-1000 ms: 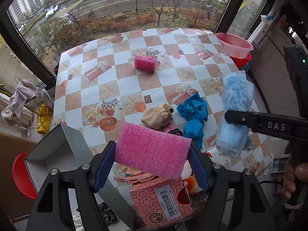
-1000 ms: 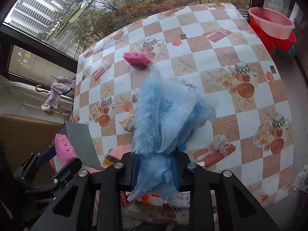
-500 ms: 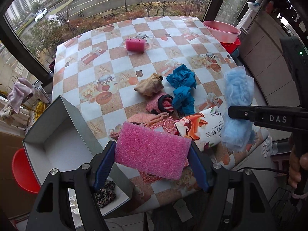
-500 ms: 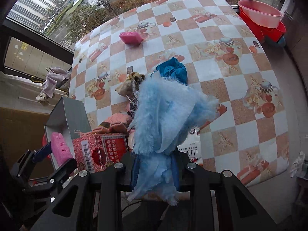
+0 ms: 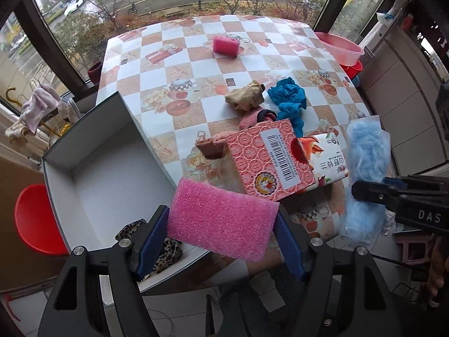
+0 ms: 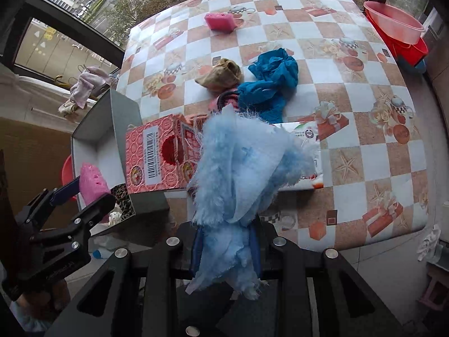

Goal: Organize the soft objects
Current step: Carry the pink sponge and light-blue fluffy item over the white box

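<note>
My left gripper (image 5: 221, 241) is shut on a pink sponge (image 5: 221, 219) and holds it over the near right corner of the open white box (image 5: 92, 151), which has a leopard-print cloth (image 5: 165, 250) inside. My right gripper (image 6: 227, 250) is shut on a fluffy light-blue cloth (image 6: 241, 168), held off the table's near edge; it also shows in the left wrist view (image 5: 364, 168). On the table lie a second pink sponge (image 5: 225, 45), a tan cloth (image 5: 247, 98), a blue cloth (image 5: 289, 98) and a pink sock (image 5: 252, 116).
A red patterned carton (image 5: 269, 160) and a white printed pack (image 5: 328, 157) lie at the table's near edge. A pink basin (image 5: 341, 49) stands past the far right corner. A red stool (image 5: 36, 219) is left of the box.
Both grippers pulled back and up from the table. My left gripper with the sponge shifted left toward the box, which now shows widely. The right still holds the light-blue cloth.
</note>
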Available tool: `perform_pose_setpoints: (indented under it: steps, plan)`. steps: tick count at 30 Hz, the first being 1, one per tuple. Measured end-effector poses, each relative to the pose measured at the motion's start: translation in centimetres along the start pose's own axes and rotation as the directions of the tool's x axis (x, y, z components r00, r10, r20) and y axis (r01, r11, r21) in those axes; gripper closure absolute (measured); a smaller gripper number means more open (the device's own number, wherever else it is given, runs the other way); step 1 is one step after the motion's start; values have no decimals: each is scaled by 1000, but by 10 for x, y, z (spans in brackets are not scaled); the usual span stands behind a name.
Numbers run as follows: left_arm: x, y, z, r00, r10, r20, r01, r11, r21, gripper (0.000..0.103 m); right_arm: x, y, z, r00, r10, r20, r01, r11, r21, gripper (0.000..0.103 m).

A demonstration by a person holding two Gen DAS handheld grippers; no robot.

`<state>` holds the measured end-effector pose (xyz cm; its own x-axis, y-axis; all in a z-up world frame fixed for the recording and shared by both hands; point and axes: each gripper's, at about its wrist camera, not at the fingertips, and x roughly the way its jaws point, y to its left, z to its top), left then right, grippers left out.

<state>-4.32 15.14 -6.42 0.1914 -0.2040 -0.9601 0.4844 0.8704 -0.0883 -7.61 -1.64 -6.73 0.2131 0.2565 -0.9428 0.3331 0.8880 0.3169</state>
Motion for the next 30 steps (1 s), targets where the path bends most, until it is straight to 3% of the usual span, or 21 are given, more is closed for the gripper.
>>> perform_pose_setpoints:
  steps: [12, 22, 30]
  plan:
    - [-8, 58, -36, 999, 30, 15, -27, 988, -154, 27, 4, 74, -3, 1000, 11, -22, -15, 983, -182, 73]
    - [-8, 110, -64, 999, 52, 9, -46, 948, -316, 27, 19, 138, 2, 998, 15, -67, -37, 940, -339, 73]
    - [-8, 137, -71, 997, 78, 6, -69, 919, -387, 27, 35, 186, 13, 994, 20, -104, -64, 895, -441, 73]
